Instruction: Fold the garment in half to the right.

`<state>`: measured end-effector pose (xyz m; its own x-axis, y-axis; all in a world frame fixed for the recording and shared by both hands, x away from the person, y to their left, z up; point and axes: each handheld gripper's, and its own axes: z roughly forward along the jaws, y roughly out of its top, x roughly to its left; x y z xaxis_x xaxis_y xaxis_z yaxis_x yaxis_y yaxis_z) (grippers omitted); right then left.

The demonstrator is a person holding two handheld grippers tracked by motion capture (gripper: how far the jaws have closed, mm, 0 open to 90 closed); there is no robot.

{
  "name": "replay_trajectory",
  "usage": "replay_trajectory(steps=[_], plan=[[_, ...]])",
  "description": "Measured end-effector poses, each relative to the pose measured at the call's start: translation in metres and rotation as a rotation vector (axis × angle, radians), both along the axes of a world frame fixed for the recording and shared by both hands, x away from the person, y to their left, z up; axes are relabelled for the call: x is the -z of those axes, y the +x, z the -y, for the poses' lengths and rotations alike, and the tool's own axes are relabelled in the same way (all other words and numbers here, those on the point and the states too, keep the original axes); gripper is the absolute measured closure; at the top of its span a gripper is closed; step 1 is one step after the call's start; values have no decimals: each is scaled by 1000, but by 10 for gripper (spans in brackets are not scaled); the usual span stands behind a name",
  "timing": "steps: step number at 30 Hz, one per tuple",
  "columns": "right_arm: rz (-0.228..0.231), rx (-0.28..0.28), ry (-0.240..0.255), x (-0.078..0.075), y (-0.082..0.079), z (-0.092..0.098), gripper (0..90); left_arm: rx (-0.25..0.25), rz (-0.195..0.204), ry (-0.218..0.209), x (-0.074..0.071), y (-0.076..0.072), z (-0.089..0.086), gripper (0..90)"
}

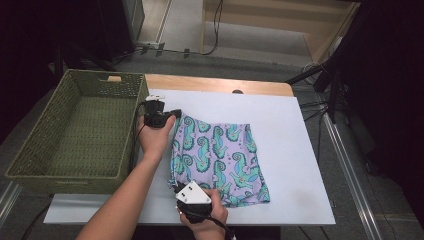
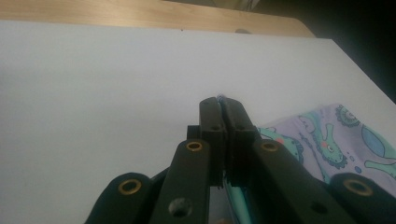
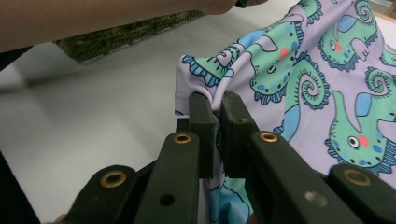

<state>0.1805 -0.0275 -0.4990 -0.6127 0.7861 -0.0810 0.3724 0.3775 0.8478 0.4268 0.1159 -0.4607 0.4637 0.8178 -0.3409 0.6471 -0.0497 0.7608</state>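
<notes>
The thin, limp lilac garment printed with green chameleons (image 1: pixel 220 160) lies just right of the green woven basket (image 1: pixel 75 132). The left hand-held gripper (image 1: pixel 176 114) pinches its far corner, the right hand-held gripper (image 1: pixel 176 189) its near hem; edges give the surest hold.

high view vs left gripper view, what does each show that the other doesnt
High view alone: the green wicker basket left of the white board, the right gripper pinching the near left corner of the chameleon-print cloth, and both forearms.

Left gripper view alone: its own black fingers close up, pressed together on a thin edge of fabric.

Both: the cloth, the white board, the wooden table edge behind it, and the left gripper.
</notes>
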Motion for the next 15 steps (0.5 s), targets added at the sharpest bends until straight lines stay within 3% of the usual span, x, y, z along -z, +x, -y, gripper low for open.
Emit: replay_trajectory(steps=[3,10,15], plan=[[17,13,2,-1,0,1,826,6,9,-6,-2,-1,1,869],[25,36,59,-6,-9,16,825,33,24,-10,-6,-4,12,869],[50,56,73,-12,-14,31,824,57,53,-16,-17,-6,24,869]])
